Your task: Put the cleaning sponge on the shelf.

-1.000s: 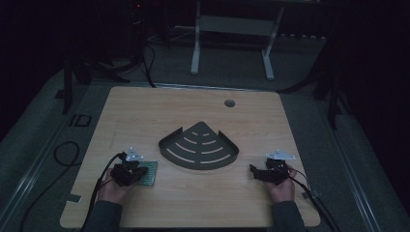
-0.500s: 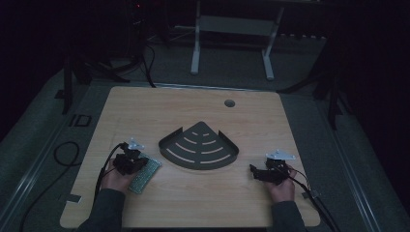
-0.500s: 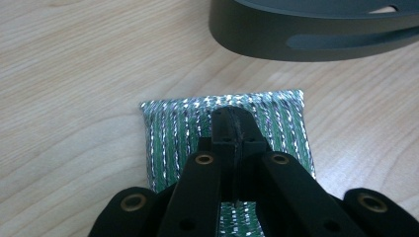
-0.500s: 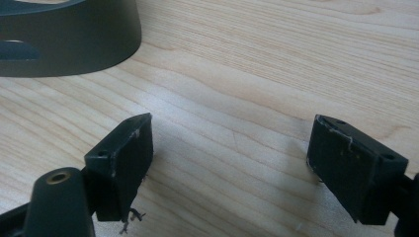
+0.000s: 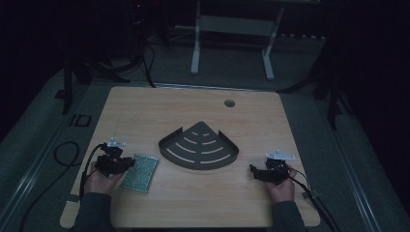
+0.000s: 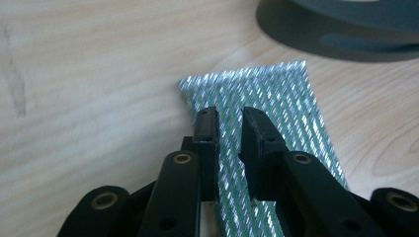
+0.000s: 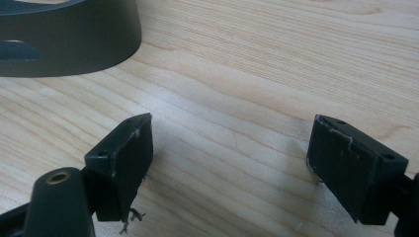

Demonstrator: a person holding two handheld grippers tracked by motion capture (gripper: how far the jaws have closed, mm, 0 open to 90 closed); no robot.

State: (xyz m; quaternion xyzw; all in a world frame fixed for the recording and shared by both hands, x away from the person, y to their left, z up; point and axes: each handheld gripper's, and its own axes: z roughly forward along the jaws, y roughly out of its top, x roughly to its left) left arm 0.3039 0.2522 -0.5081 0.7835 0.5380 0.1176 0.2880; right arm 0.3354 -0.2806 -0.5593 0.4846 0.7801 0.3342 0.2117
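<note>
I have just swung my left gripper [image 5: 115,163] and the green foil sachet [image 5: 140,172] back toward me, away from the dark corner tray [image 5: 199,146]; I judge a reposition. My fingers [image 6: 206,129] are nearly closed on the sachet, which lies flat on the worktop [image 5: 159,115]. My right gripper [image 7: 230,163] rests wide open, empty.

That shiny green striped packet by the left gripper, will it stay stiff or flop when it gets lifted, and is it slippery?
The packet looks like thin flat foil, so it would probably sag if lifted by one end. Its glossy surface suggests it may slip between the left gripper fingers, which stand nearly closed over it. Lying flat on the table, it should slide rather than roll.
</note>
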